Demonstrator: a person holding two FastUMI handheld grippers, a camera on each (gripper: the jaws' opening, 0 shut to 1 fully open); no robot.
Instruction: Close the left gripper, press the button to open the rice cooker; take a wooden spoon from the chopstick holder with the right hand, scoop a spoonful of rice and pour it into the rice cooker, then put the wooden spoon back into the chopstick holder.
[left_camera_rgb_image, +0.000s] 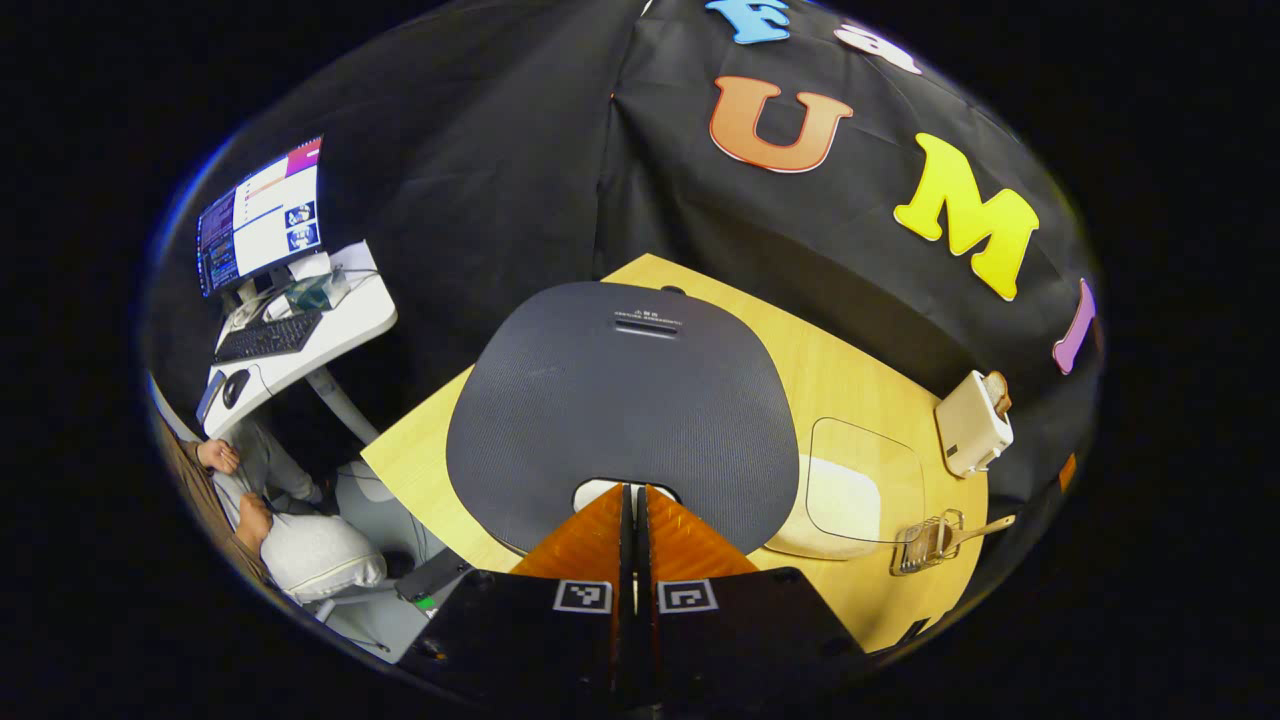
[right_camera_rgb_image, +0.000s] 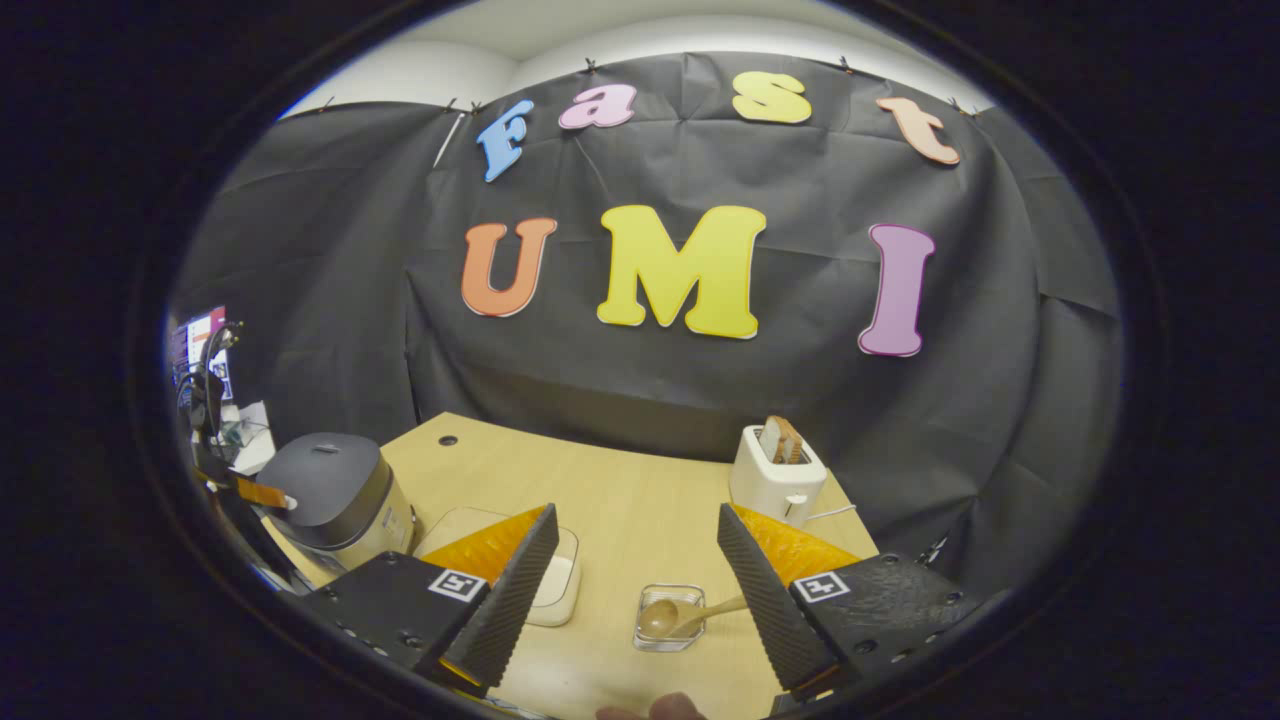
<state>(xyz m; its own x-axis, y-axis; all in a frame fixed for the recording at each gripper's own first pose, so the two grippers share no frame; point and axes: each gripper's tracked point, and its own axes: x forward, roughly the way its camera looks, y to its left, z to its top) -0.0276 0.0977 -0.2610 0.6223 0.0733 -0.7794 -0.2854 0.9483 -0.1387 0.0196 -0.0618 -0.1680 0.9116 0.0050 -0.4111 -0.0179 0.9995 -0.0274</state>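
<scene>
The rice cooker (left_camera_rgb_image: 620, 400) stands with its dark grey lid down, seen from above in the left gripper view. My left gripper (left_camera_rgb_image: 633, 490) is shut, its tips right at the pale button (left_camera_rgb_image: 600, 491) on the lid's front edge. To the right lie a clear rice container (left_camera_rgb_image: 865, 480) and a clear chopstick holder (left_camera_rgb_image: 925, 542) with the wooden spoon (left_camera_rgb_image: 985, 527) in it. In the right gripper view my right gripper (right_camera_rgb_image: 635, 520) is open above the table, with the holder (right_camera_rgb_image: 668, 625) and spoon (right_camera_rgb_image: 665, 614) just beyond its fingers. The cooker (right_camera_rgb_image: 335, 490) is at far left, the left gripper (right_camera_rgb_image: 250, 492) against it.
A white toaster (right_camera_rgb_image: 778, 478) with bread in it stands at the table's back right, also seen as the toaster (left_camera_rgb_image: 972, 422). Past the table's left edge are a desk with a monitor (left_camera_rgb_image: 262, 215) and keyboard, and a seated person (left_camera_rgb_image: 300, 550). The rice container (right_camera_rgb_image: 560, 585) is partly behind my right gripper's left finger.
</scene>
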